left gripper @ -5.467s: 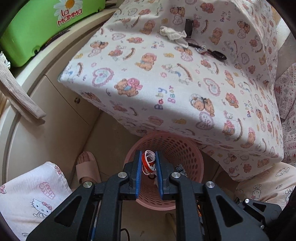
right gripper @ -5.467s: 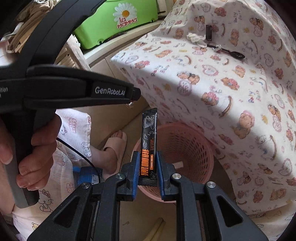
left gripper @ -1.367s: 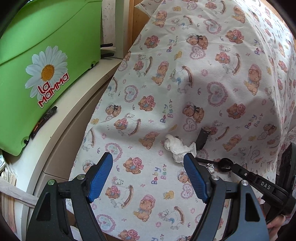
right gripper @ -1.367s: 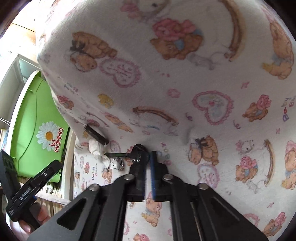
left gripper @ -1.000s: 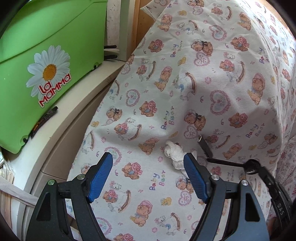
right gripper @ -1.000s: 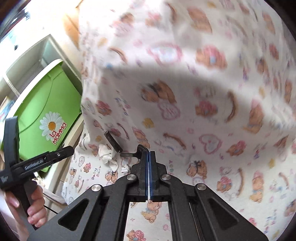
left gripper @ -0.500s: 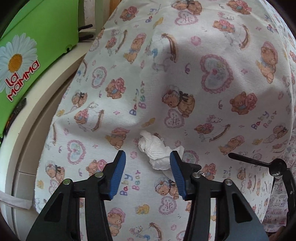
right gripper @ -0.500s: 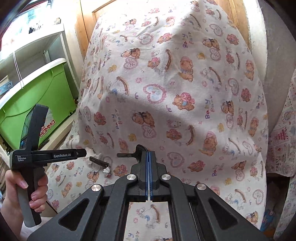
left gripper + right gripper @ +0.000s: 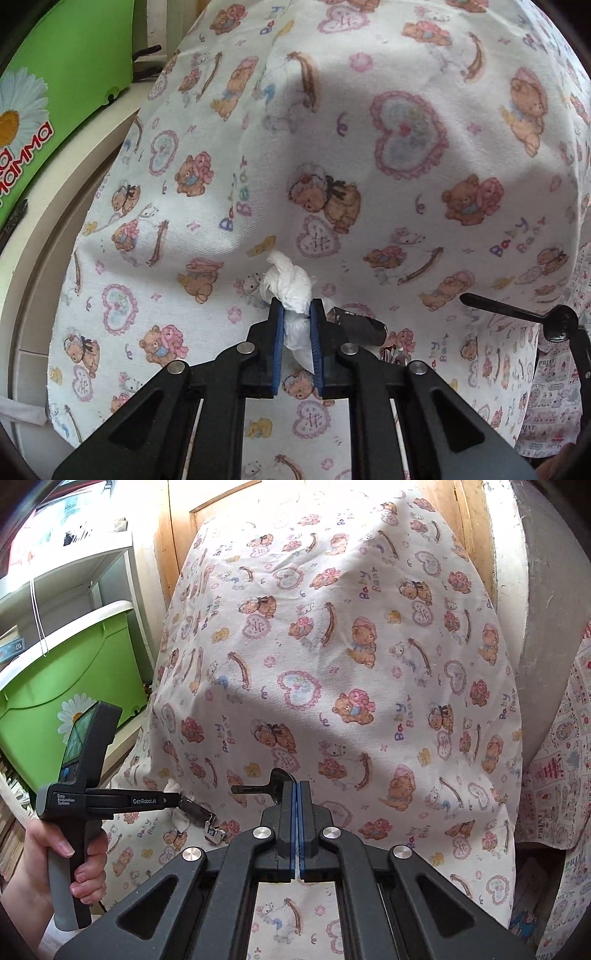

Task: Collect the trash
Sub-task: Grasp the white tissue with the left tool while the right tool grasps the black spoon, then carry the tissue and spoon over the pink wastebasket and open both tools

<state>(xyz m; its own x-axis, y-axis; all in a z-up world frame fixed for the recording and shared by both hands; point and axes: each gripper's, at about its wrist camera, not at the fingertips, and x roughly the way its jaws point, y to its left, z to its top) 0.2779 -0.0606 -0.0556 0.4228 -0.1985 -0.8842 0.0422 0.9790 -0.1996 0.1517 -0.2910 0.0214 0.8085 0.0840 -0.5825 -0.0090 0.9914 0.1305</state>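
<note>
1. A cloth printed with teddy bears and hearts (image 9: 406, 155) drapes over a raised surface and fills most of both views; a green bin with a daisy label (image 9: 55, 92) stands on a pale ledge at the upper left of the left wrist view, and shelving shows at the far left of the right wrist view.
2. The left gripper (image 9: 297, 332) sits at lower centre of its view, its blue pads pressed in on a crumpled white tissue (image 9: 288, 286); the wad bulges up and away past the fingertips and a tail of it runs back between the pads toward the camera, so its long axis lies roughly along the fingers.
3. Just right of that gripper a small dark wrapper (image 9: 360, 326) lies on the cloth, touching or nearly touching the tissue; I cannot tell which.
4. The right gripper (image 9: 297, 801) is at lower centre of its own view, pads together on the handle end of a thin black plastic spoon (image 9: 258, 788), which sticks out sideways to the left, clear of the cloth.
5. Judgement: both pieces look secured, so the next move is probably a lift and carry; no bin for the trash is in sight, so its direction cannot be told; the wrapper lies nearer the left gripper.
</note>
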